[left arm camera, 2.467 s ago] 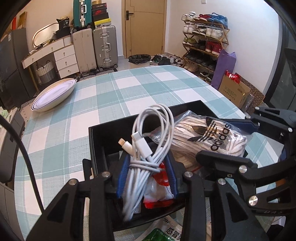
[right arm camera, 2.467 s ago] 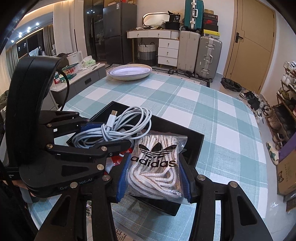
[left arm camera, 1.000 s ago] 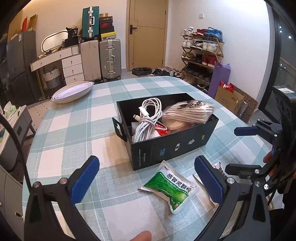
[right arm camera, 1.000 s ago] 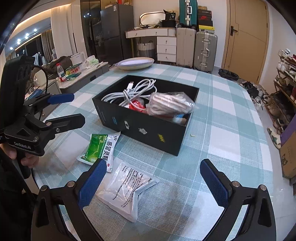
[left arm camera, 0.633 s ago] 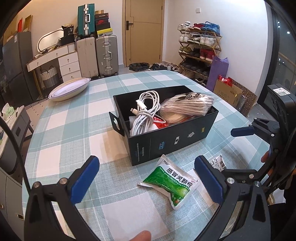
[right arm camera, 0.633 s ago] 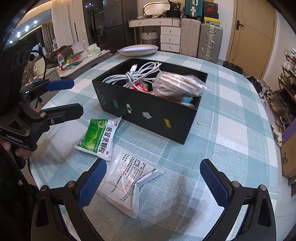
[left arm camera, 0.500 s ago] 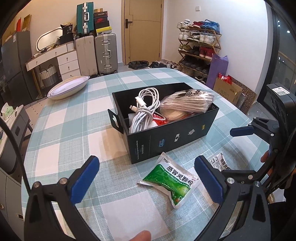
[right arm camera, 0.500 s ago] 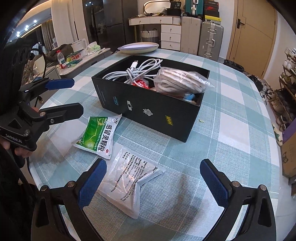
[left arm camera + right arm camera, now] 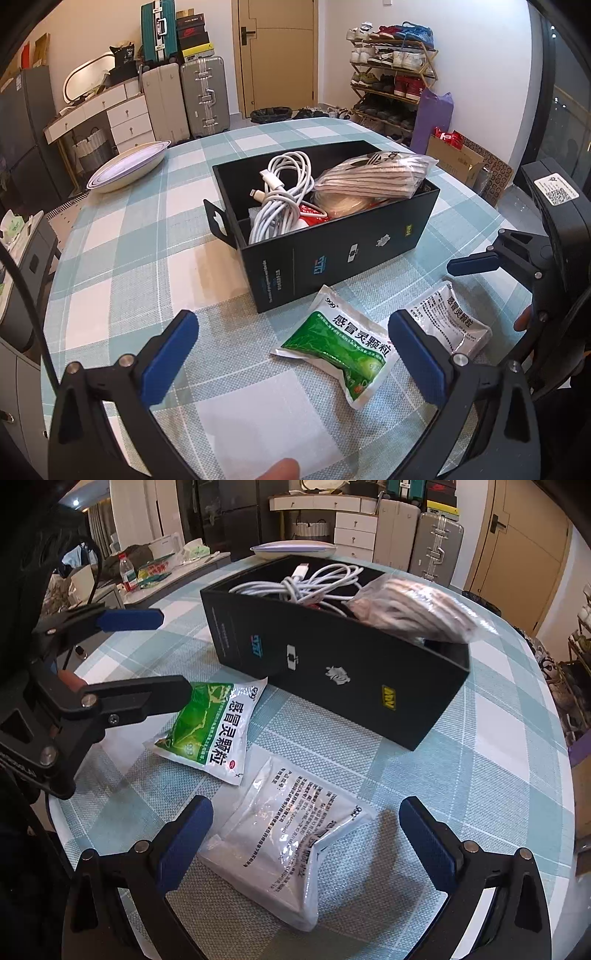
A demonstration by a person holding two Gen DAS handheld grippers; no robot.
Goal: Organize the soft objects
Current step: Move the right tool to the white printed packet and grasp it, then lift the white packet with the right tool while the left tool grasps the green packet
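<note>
- Checked teal-and-white cloth covers the round table (image 9: 122, 258), with hard-shell suitcases (image 9: 184, 96) and a shoe rack (image 9: 391, 81) along the far walls.
- A black rectangular cardboard box (image 9: 332, 247) stands mid-table. It holds a coiled white charging cable (image 9: 284, 199) on its left side and a clear plastic bag of off-white laces (image 9: 373, 177) on its right, the bag rising above the rim.
- On the cloth just near the box lies a green-and-white foil sachet with Chinese print (image 9: 210, 731). Beside it, nearer and to the right, lies a white printed sachet (image 9: 284, 842), slightly crumpled.
- The left gripper (image 9: 291, 354) hangs above the near table edge with its blue-padded jaws spread wide and nothing between them; the green sachet lies towards its right finger.
- The right gripper (image 9: 306, 834) is likewise spread wide, poised over the white sachet, which lies between its pads; whether they touch it I cannot tell.
- A shallow white oval dish (image 9: 129, 170) sits at the far left of the table.
</note>
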